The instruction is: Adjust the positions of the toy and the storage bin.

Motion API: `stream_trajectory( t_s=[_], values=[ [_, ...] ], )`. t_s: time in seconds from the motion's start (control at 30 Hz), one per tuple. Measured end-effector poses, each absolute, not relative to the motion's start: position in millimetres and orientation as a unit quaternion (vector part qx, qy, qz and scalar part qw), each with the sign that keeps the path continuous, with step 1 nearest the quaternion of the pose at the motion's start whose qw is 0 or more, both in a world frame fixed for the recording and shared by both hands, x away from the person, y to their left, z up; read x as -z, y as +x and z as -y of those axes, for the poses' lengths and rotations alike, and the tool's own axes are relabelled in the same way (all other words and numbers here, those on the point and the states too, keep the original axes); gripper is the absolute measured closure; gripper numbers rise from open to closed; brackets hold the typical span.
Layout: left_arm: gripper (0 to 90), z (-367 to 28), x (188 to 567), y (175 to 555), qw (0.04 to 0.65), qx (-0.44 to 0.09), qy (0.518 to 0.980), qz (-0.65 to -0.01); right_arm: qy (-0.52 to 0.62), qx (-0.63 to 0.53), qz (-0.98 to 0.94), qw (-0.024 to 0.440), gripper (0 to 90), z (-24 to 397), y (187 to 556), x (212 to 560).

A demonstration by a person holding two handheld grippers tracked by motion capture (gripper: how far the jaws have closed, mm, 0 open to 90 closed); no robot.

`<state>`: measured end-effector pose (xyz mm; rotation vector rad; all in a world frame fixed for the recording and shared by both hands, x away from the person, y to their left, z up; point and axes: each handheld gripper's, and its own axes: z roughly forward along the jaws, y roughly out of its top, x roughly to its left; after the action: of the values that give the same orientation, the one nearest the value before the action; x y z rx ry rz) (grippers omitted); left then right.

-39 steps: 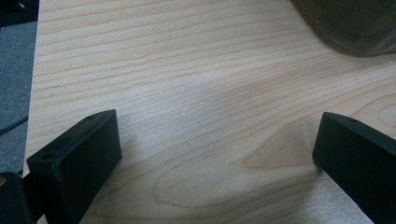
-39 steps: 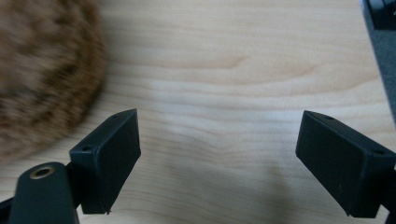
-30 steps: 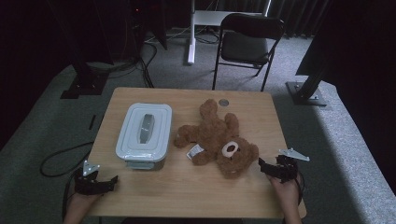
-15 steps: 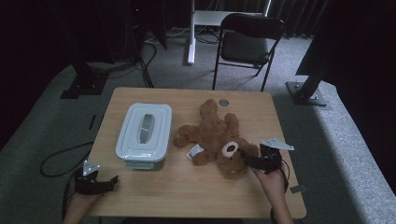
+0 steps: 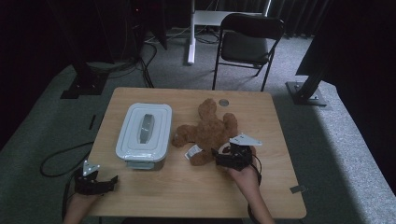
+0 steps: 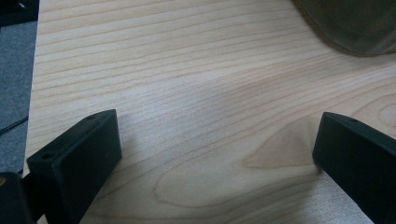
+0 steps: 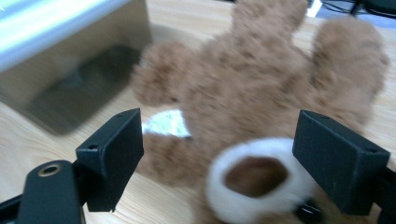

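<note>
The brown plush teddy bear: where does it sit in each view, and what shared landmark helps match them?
High view: the brown plush teddy bear lies right of centre on the wooden table, the right tool at its head.
Left gripper view: wood between open jaws, a box corner at top right; no bear.
Right gripper view: the bear lies centre, its white muzzle between the open jaws.
Shared landmark: the grey lidded plastic box, upper left in the right gripper view.
</note>
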<state>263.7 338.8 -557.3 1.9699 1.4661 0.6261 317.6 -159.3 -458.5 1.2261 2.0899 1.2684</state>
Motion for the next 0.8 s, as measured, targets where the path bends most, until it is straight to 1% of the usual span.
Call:
stream_trajectory(
  t_s=[0.13,0.2,0.3,0.33,0.43,0.47,0.53,0.57,0.6,0.63,0.67,0.7,0.73,0.77,0.8],
  values=[
    [1.8,-339,557,264,0.299,-0.236,0.742,-0.552,0.418,-0.469,-0.761,0.158,15.7,143,313,458],
    [1.8,-339,557,264,0.299,-0.236,0.742,-0.552,0.409,-0.46,-0.775,0.146,15.7,132,313,465],
    [1.8,-339,557,264,0.299,-0.236,0.742,-0.552,0.406,-0.432,-0.794,0.134,15.6,111,316,484],
    [1.8,-339,557,264,0.299,-0.236,0.742,-0.552,0.408,-0.424,-0.798,0.133,15.7,105,317,491],
    [1.8,-339,557,264,0.299,-0.236,0.742,-0.552,0.412,-0.395,-0.807,0.152,15.7,92,319,508],
    [1.8,-339,557,264,0.299,-0.236,0.742,-0.552,0.41,-0.383,-0.811,0.165,17.6,88,319,513],
    [1.8,-339,557,264,0.299,-0.236,0.742,-0.552,0.418,-0.369,-0.813,0.169,18.6,84,324,520],
    [1.8,-339,557,264,0.299,-0.236,0.741,-0.552,0.422,-0.362,-0.813,0.175,22.2,83,327,524],
    [1.8,-339,557,264,0.299,-0.236,0.741,-0.552,0.422,-0.362,-0.813,0.175,22.2,83,327,524],
    [1.8,-339,557,264,0.298,-0.237,0.741,-0.553,0.428,-0.342,-0.816,0.188,30.5,82,331,531],
    [1.8,-339,557,264,0.298,-0.237,0.741,-0.553,0.428,-0.34,-0.815,0.191,35.0,83,331,532],
    [1.8,-339,557,264,0.298,-0.237,0.74,-0.554,0.427,-0.337,-0.815,0.201,43.5,85,330,532],
    [1.8,-339,557,264,0.298,-0.237,0.74,-0.554,0.427,-0.337,-0.815,0.201,43.5,85,330,532],
    [1.8,-339,557,264,0.298,-0.237,0.74,-0.554,0.426,-0.332,-0.816,0.205,54.3,91,330,532],
    [1.8,-339,557,264,0.298,-0.237,0.74,-0.554,0.426,-0.332,-0.816,0.205,54.3,91,330,532]
  ],
)
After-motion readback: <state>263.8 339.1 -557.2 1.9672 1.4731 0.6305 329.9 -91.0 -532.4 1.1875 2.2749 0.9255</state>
